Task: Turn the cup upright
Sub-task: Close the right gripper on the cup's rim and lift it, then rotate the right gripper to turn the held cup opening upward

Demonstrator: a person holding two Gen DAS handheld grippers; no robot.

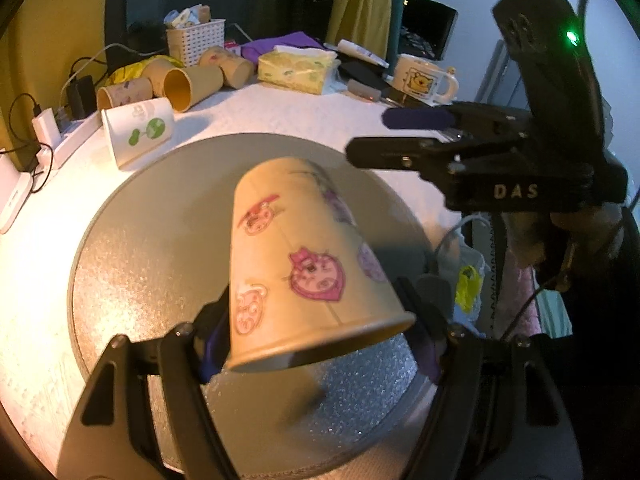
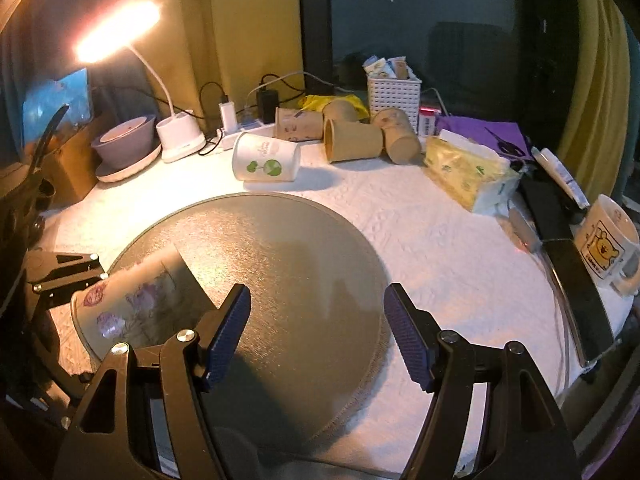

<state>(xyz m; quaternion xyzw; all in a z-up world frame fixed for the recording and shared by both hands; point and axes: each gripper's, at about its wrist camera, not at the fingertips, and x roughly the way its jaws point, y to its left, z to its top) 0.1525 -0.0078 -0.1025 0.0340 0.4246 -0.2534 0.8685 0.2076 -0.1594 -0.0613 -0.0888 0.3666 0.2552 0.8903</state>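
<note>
A tan paper cup [image 1: 304, 264] with pink and purple cartoon prints is gripped near its rim by my left gripper [image 1: 316, 344]. It is tilted, mouth down and base up, lifted above the round grey mat [image 1: 160, 248]. In the right wrist view the same cup [image 2: 140, 308] shows at the lower left, held by the left gripper over the mat's [image 2: 288, 264] left edge. My right gripper [image 2: 316, 336] is open and empty above the mat, to the right of the cup. It also shows in the left wrist view [image 1: 384, 136] at the right.
At the back lie a white cup with a green print [image 2: 266, 158], several tan paper cups [image 2: 352, 140], a white basket [image 2: 394, 94], a tissue pack [image 2: 468, 172] and a lit desk lamp [image 2: 176, 136]. A bear mug [image 2: 608, 240] stands at the right.
</note>
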